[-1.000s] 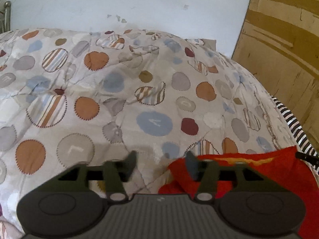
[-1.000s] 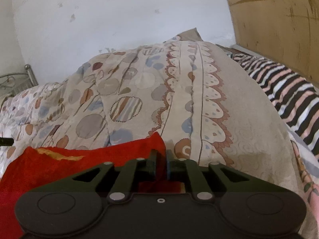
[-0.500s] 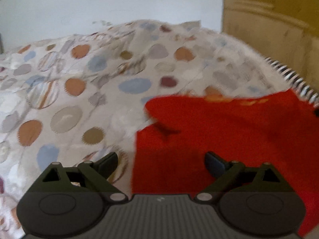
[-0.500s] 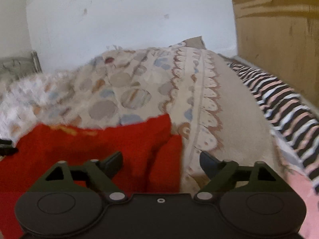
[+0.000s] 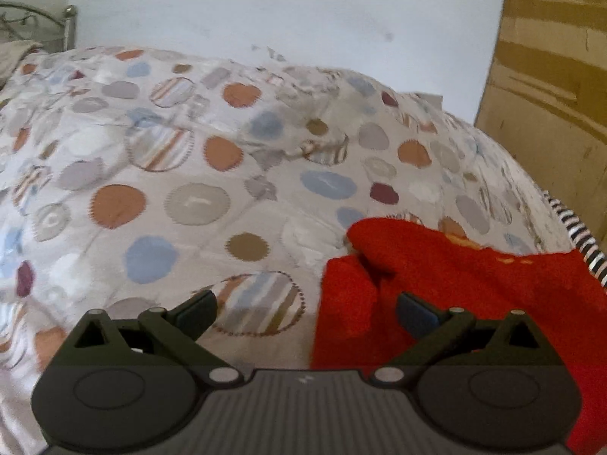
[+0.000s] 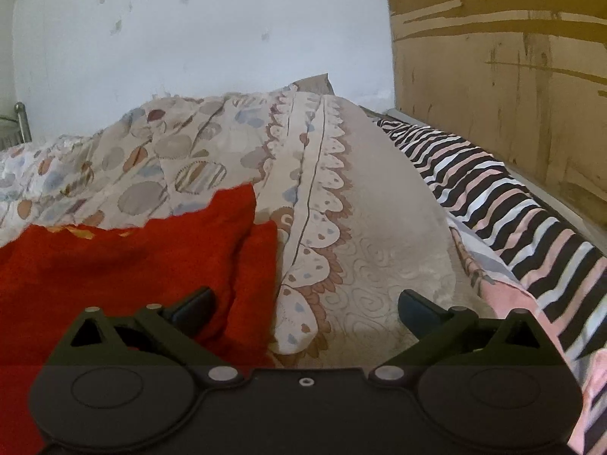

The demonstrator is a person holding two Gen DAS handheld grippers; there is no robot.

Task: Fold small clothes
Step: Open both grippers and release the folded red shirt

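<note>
We have both claws spread wide, gripping nothing. Left claw (image 5: 305, 309) hangs over the bed, its jaws straddling the left edge of the red garment (image 5: 455, 288): left finger over the quilt (image 5: 189, 159), right finger over red cloth. Can't tell if either pad touches fabric

Right claw (image 6: 305, 309) mirrors that on the garment's other side: left finger over the red garment (image 6: 132, 265), right finger over the beige scalloped border of the quilt (image 6: 360, 227)

Garment lies flat-ish on the quilt, between the two claws. We see a fold or overlap at each side edge: a narrow red flap sits just beside the main panel, left in the left wrist view, right in the right wrist view. Orange-yellow print (image 5: 461, 240) peeks out along the far edge

Quilt is patterned with round patches in orange, blue, grey and stripes. A black, white and pink striped sheet (image 6: 512, 204) runs along the right of the quilt, against a brown scuffed wooden panel (image 6: 493, 76). White wall (image 5: 284, 11) behind; a metal bed frame (image 5: 57, 22) shows far left. Left wrist view is slightly blurred
</note>
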